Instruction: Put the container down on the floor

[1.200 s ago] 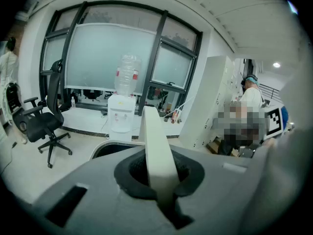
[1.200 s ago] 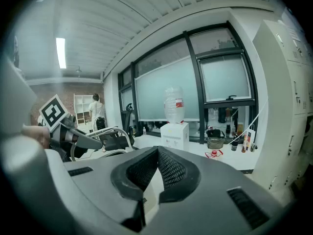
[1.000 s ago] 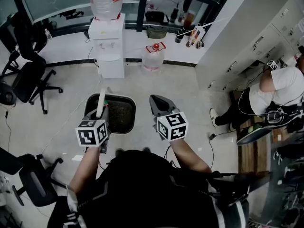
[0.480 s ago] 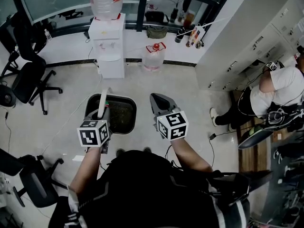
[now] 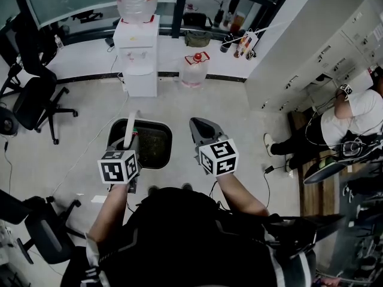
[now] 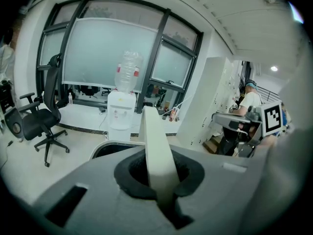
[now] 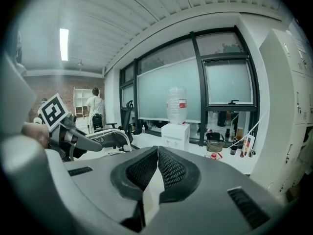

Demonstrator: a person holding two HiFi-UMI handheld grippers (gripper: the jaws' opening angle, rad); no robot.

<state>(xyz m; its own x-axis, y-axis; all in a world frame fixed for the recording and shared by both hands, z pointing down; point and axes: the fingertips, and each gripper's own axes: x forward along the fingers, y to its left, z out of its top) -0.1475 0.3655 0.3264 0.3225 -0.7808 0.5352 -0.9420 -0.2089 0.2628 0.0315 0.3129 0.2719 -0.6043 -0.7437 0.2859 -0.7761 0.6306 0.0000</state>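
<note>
L claw clamped tight on white handle of dark mesh container, which seems to hang just above floor, in front of person. R claw closed, empty. Not set down yet; lowering + release left, I reckon. Count: 1 container, 1 handle, 2 claws.

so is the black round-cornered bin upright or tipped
Upright: the head view looks down into the open top of the black bin, its white flat handle clamped in the left gripper.
</note>
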